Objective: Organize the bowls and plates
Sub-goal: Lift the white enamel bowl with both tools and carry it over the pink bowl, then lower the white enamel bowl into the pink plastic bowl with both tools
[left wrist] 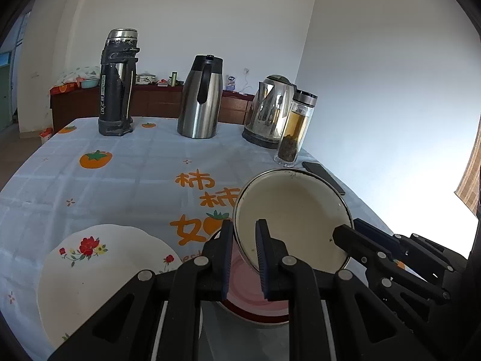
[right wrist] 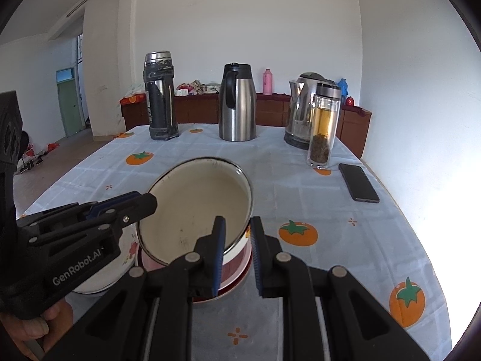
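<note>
A cream enamel bowl (left wrist: 293, 213) with a dark rim is held tilted above a pink bowl with a red rim (left wrist: 255, 300). My left gripper (left wrist: 245, 255) is shut on the cream bowl's left rim. My right gripper (right wrist: 237, 249) is shut on its right rim, one finger inside and one outside; it also shows in the left wrist view (left wrist: 345, 237). The cream bowl (right wrist: 195, 207) sits over the pink bowl (right wrist: 237, 267) in the right wrist view. A white plate with red flowers (left wrist: 99, 270) lies to the left on the table.
A black thermos (left wrist: 117, 84), a steel carafe (left wrist: 200, 99), an electric kettle (left wrist: 270, 111) and a glass tea bottle (left wrist: 294, 129) stand along the table's far side. A black phone (right wrist: 357, 183) lies at the right near the wall. The tablecloth (left wrist: 120, 180) has persimmon prints.
</note>
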`<state>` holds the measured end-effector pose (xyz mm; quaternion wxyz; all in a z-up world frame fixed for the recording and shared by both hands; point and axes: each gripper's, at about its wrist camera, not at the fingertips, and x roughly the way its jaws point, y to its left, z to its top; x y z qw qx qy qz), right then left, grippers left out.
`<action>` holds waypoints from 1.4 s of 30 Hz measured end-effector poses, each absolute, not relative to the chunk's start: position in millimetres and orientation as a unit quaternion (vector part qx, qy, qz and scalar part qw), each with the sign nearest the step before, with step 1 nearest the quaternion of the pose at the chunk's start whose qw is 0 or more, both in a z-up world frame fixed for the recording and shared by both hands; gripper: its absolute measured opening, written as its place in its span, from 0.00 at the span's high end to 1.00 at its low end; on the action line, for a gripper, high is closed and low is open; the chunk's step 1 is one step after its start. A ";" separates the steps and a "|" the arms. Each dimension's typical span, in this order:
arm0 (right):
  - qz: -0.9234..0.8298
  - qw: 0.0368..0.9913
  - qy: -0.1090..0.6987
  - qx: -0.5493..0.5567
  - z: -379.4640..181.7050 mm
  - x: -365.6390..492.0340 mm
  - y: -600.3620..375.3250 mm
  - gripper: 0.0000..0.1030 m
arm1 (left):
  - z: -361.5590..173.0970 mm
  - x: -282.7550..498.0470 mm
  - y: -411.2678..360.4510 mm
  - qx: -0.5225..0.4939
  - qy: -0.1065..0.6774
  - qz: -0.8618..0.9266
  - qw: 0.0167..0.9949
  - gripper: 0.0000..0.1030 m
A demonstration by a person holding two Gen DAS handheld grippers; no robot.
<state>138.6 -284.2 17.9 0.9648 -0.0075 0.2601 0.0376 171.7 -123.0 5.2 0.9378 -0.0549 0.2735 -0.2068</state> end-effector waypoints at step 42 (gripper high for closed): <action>0.044 0.952 0.303 -0.013 -2.3 154.6 -279.4 0.81 | -6.8 181.9 -124.2 -0.038 0.306 -0.191 0.932 0.84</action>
